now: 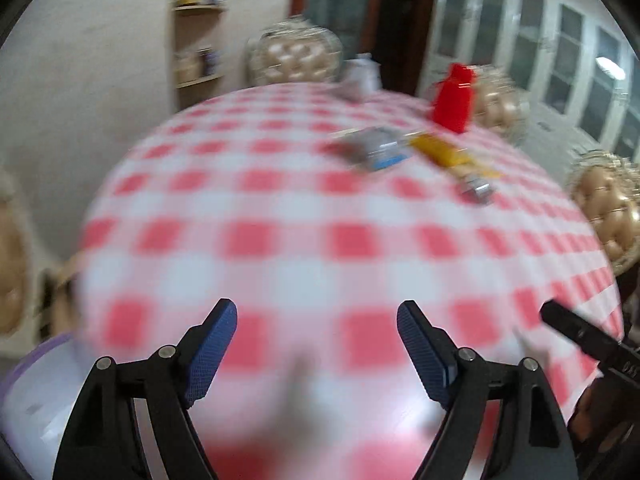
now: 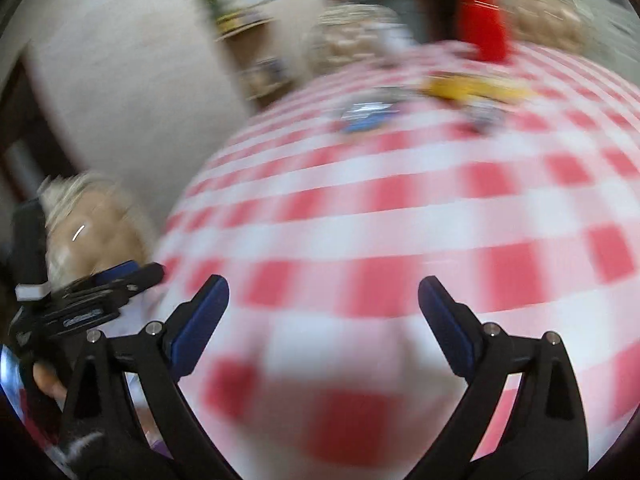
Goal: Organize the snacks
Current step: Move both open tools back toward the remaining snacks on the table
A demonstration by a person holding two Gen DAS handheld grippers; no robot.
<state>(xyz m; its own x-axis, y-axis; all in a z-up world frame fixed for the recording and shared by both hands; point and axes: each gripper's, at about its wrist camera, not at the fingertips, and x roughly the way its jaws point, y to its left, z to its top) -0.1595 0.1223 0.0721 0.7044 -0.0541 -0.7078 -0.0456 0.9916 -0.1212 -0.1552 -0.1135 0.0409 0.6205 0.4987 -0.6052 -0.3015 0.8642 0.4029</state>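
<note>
Two grippers hover over the near edge of a round bench point(image 1: 280, 208) covered in a red and white checked cloth, and both pictures are smeared by motion blur. Several snack packets lie in a loose cluster on the far right part of the bench, well apart from both grippers: a grey and blue packet point(image 1: 370, 148), a long yellow packet point(image 1: 442, 151) just beside it to the right, and a small silvery packet point(image 1: 476, 189) a little nearer. Behind them stands a red container point(image 1: 454, 98). The yellow packet's long axis runs slantwise, from far left to near right in the left wrist view. From the left gripper point(image 1: 316, 352) the cluster lies ahead and to the right; from the right gripper point(image 2: 324, 320) it lies ahead and slightly right, so the right gripper seems the better placed to reach it, though the blur makes this uncertain. Both grippers have their blue-padded fingers spread wide, holding nothing and touching nothing. The tip of the right gripper shows at the right edge of the left view, beside the left one. Chairs with padded gold backs point(image 1: 298, 58) ring the bench.
</note>
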